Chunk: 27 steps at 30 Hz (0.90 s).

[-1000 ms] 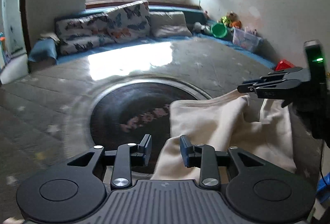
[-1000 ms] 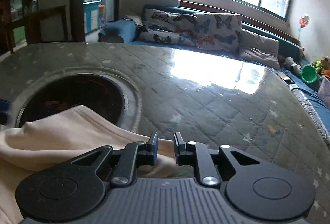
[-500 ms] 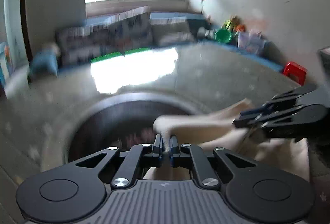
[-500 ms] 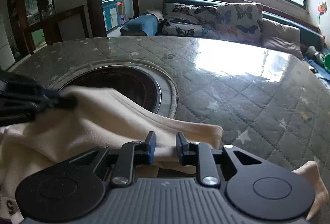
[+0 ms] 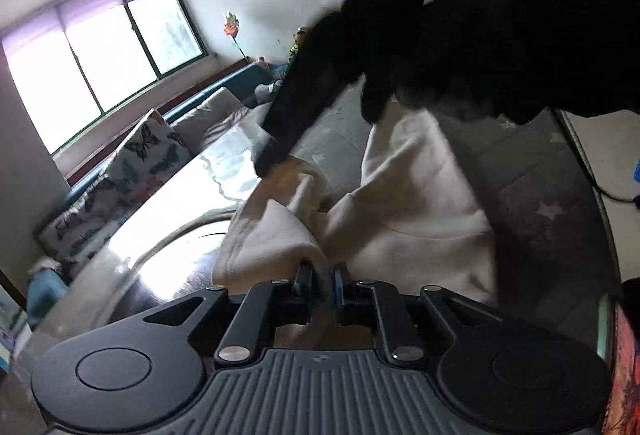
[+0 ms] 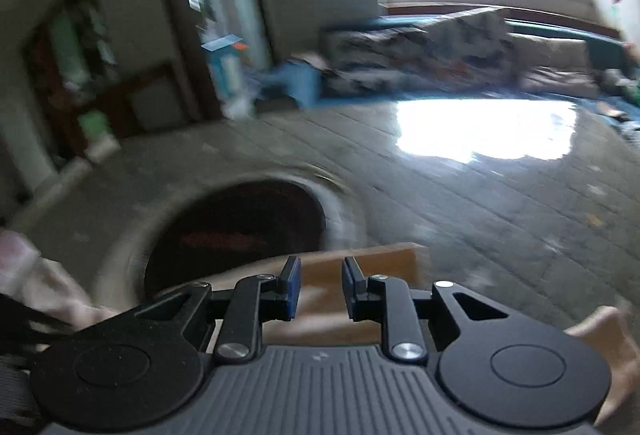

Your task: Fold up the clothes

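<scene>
Left claw (image 5: pixel 323 285): fingers drawn nearly together, a bunched ridge of the cream garment (image 5: pixel 416 211) pinched between them. Right claw (image 6: pixel 318 289): in its own view the fingers stand apart with cloth lying below the gap, nothing clamped. In the left view the dark body of the right claw (image 5: pixel 276 159) is seen far and above, its tip at a far edge of the cloth; whether that edge is held there cannot be told through the blur.

Garment position: draped over the quilted grey desk (image 5: pixel 532 203), on the right side, its near-left part raised in the left claw and hanging over the dark round inset (image 6: pixel 240 231). Not flat; creases are gathered between the two claws.

Judgement on the step: a lift-and-carry of one edge is under way. For a clean fold, the held edge is best kept taut and level, the two claws moved together, and the edge laid square on the opposite edge before the left grip is released. A slack middle is likely to wrinkle.

Compared with half a second ago: the left view is tilted sharply and lifted. The right claw's fingers are spread wider. The right view is now heavily blurred, so fast motion is inferred.
</scene>
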### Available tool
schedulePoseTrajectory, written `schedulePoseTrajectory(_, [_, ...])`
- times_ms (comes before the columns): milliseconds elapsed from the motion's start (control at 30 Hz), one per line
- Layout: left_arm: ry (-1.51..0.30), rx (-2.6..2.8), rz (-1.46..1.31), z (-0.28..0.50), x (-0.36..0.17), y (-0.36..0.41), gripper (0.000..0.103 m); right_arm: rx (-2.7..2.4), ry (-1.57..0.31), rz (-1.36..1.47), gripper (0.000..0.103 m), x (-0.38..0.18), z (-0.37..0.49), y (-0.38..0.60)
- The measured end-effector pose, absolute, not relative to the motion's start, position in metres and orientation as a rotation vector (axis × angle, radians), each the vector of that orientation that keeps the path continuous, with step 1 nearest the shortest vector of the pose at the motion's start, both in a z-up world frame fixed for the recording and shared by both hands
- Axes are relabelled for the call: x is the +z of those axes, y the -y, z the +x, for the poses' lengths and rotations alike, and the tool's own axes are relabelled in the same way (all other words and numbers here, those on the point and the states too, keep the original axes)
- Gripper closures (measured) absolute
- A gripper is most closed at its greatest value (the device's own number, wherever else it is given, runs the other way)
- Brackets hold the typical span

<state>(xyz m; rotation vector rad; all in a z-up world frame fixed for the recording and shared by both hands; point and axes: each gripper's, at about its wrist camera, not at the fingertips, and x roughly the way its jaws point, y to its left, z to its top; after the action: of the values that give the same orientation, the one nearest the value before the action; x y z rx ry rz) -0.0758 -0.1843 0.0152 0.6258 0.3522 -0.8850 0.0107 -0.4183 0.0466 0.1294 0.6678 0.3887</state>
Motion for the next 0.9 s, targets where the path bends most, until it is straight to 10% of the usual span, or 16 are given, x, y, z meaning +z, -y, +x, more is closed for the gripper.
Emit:
schedulePoseTrajectory(67, [-0.349,-0.885,0.620,-0.077,0.016,0.185,0.086,0.472,-0.661,0.125,0.066,0.053,0.005,0.408])
schedulePoseTrajectory(233, [-0.350,-0.889,0.624,-0.085,0.017,0.178,0.078,0.628,-0.738,0.038,0.066,0.041,0.000,0.375])
schedulePoseTrajectory(467, [-0.393,-0.905,0.583,-0.090,0.022,0.160,0.074,0.517,-0.740,-0.011,0.093,0.033,-0.009,0.379])
schedulePoseTrajectory(900, [-0.518,-0.768,0.281,-0.020,0.064,0.140,0.072,0.334,-0.783,0.272,0.095,0.006,-0.025,0.445])
